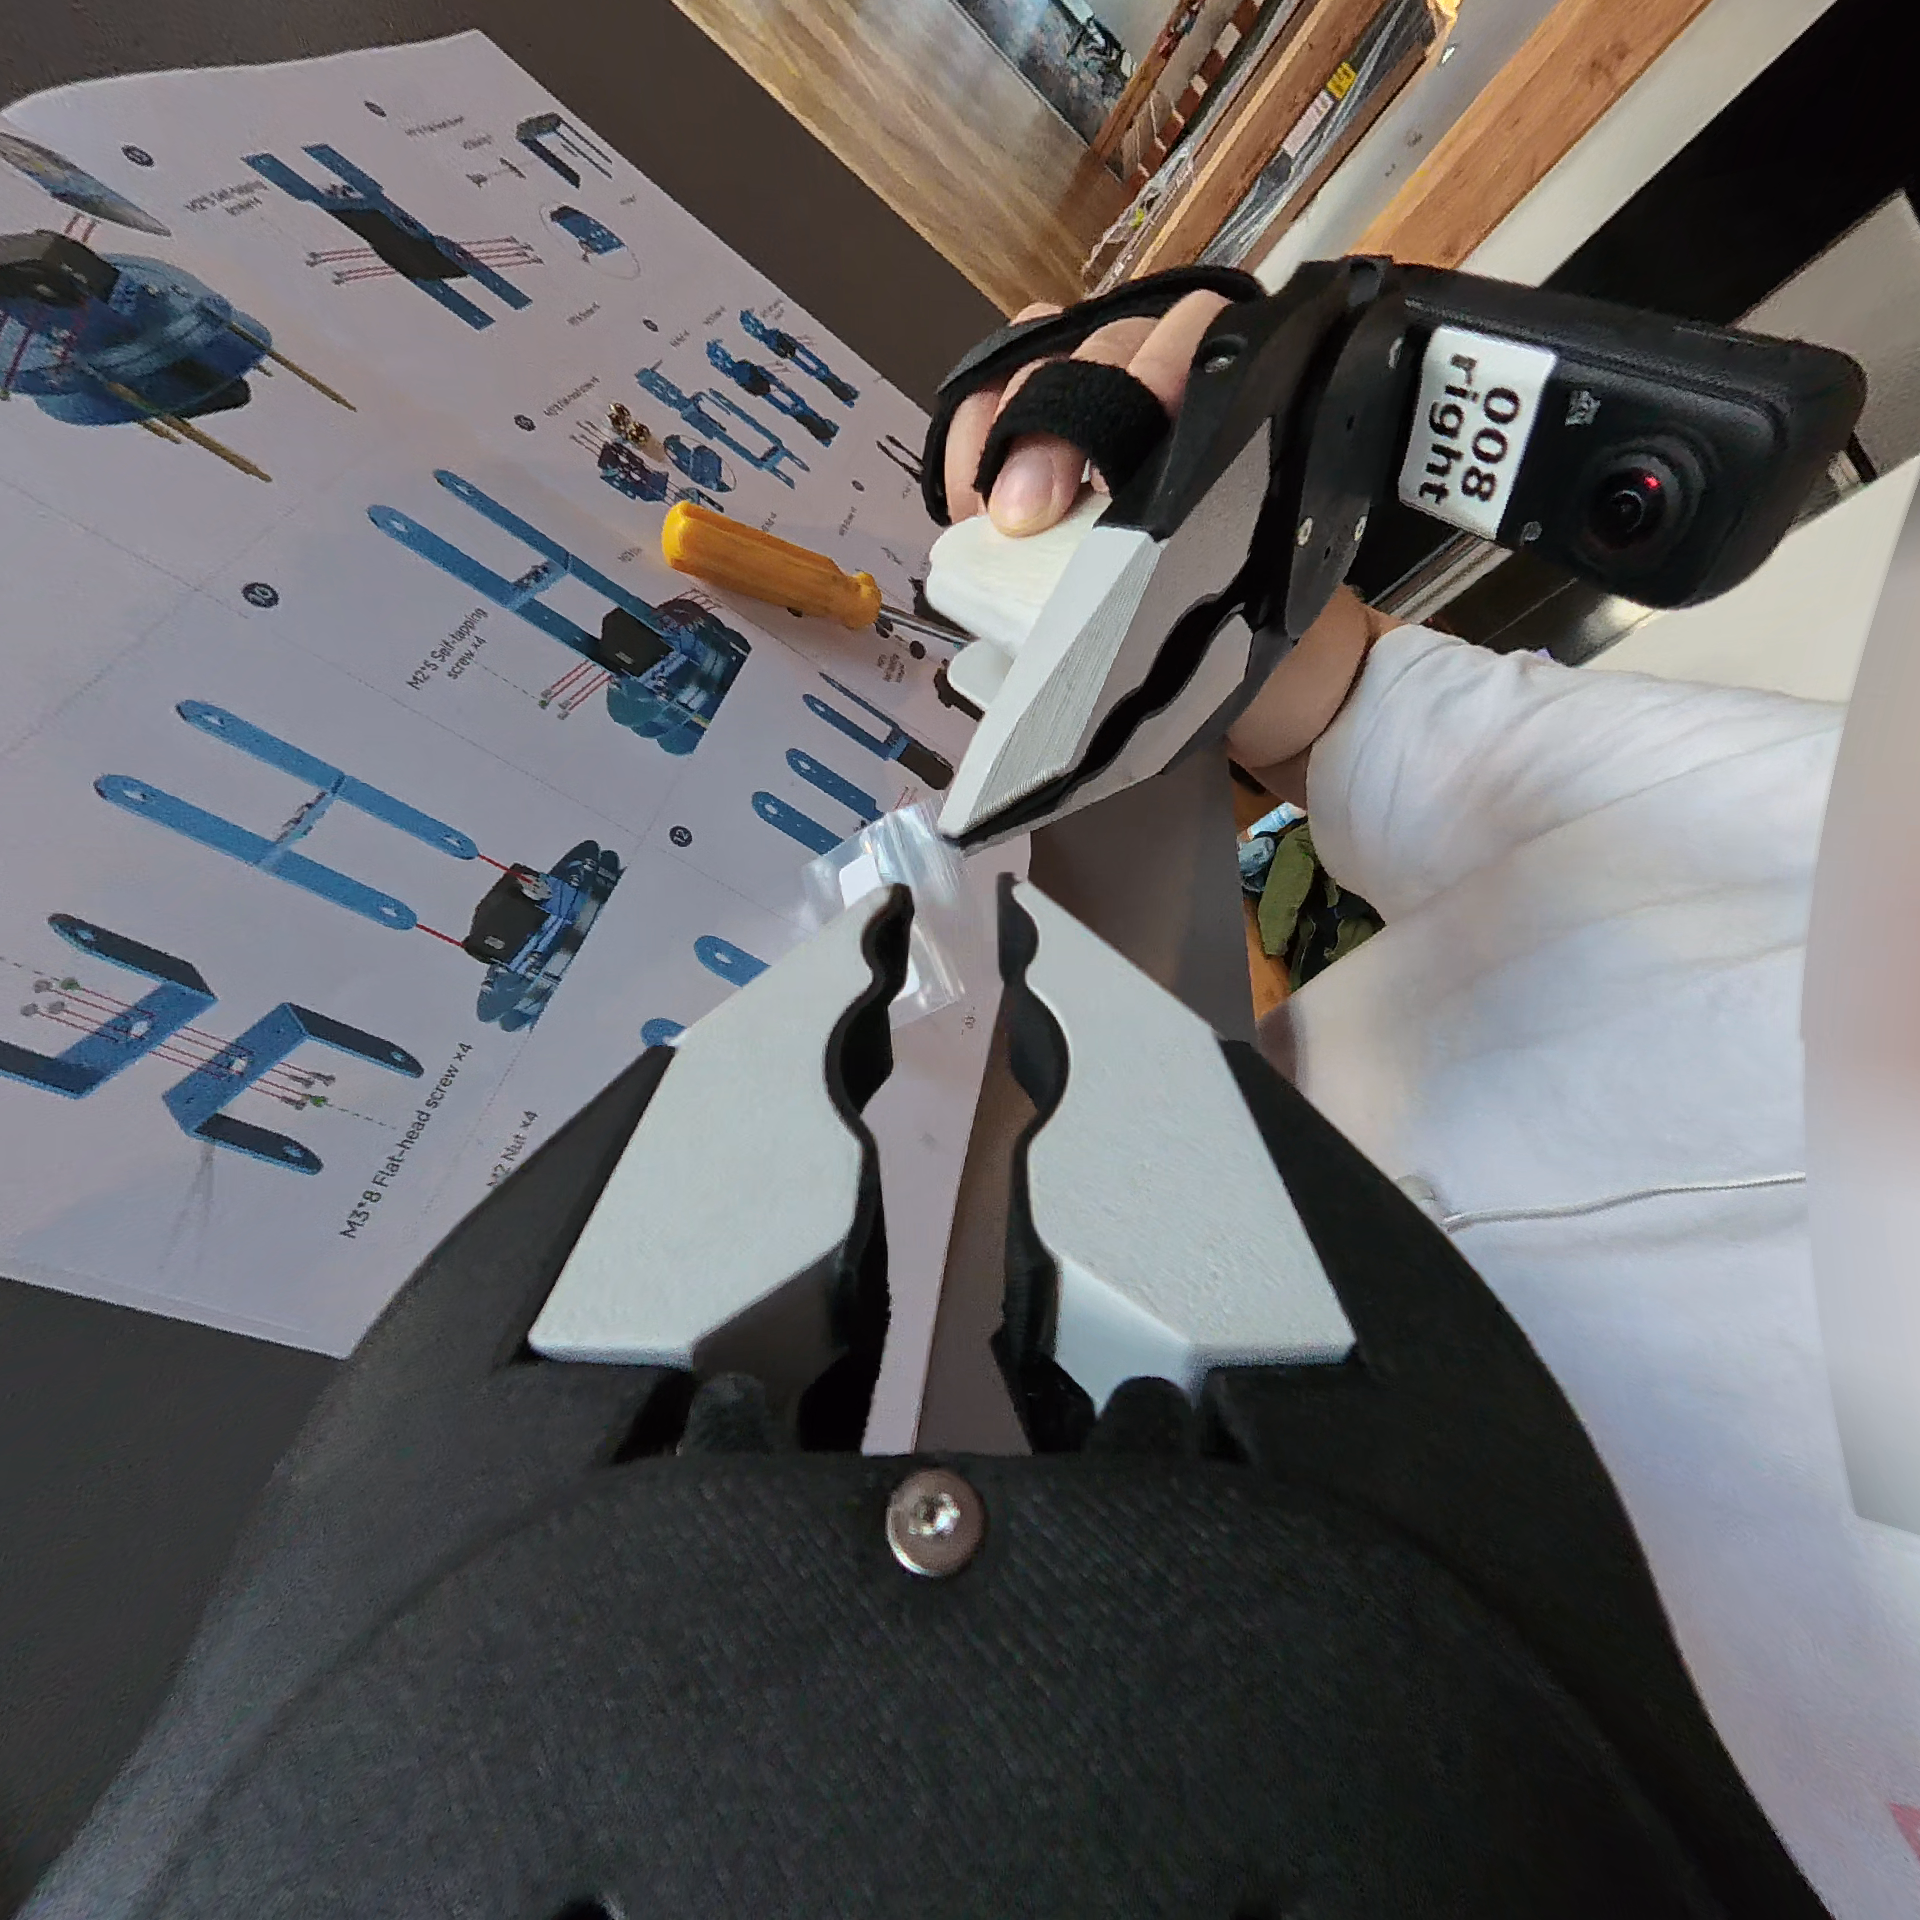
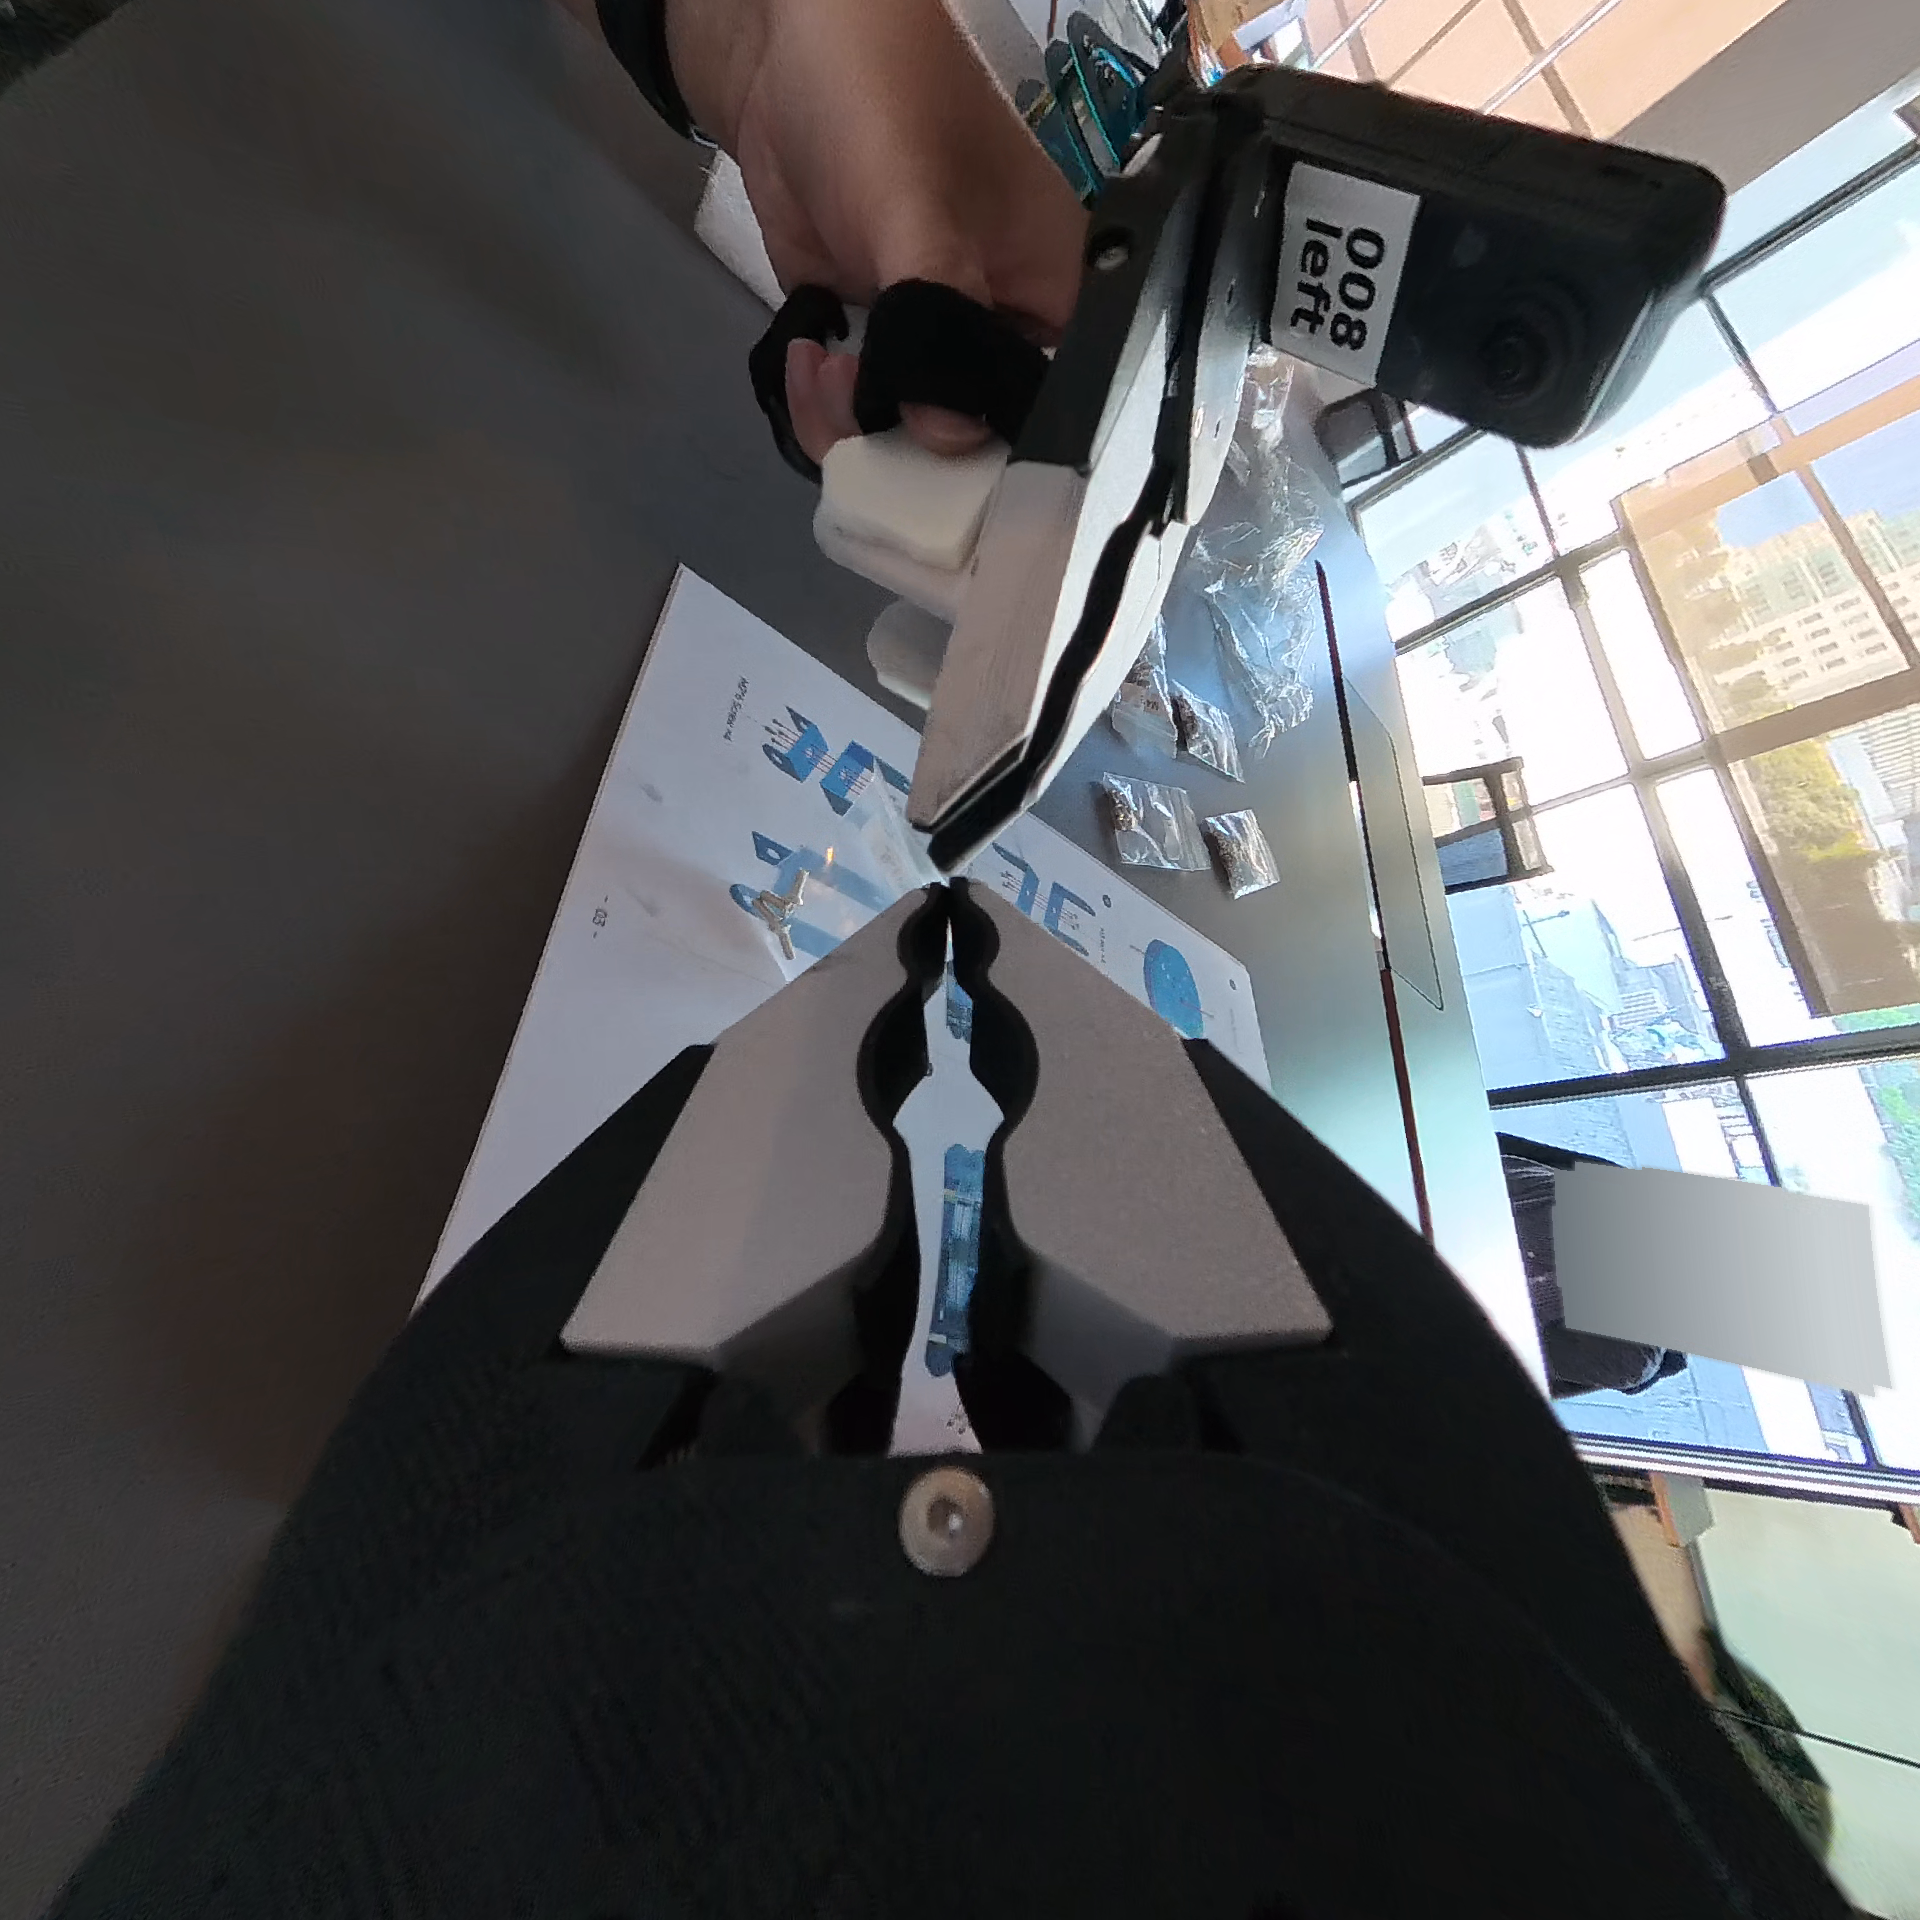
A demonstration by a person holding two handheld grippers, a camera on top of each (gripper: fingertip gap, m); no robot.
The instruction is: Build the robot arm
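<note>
Both grippers meet in the air above the instruction sheet, near the dark worktop edge. Right gripper fingers are clenched on a small clear bag. Left gripper fingers stand released, the bag just beside one tip. An orange screwdriver lies on the sheet.

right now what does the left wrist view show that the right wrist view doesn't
Only the left wrist view shows the orange-handled screwdriver lying on the sheet. Only the right wrist view shows small clear packets of hardware and crumpled plastic wrap on the dark table. Both show the printed assembly sheet and the small clear plastic bag between the gripper tips.
</note>
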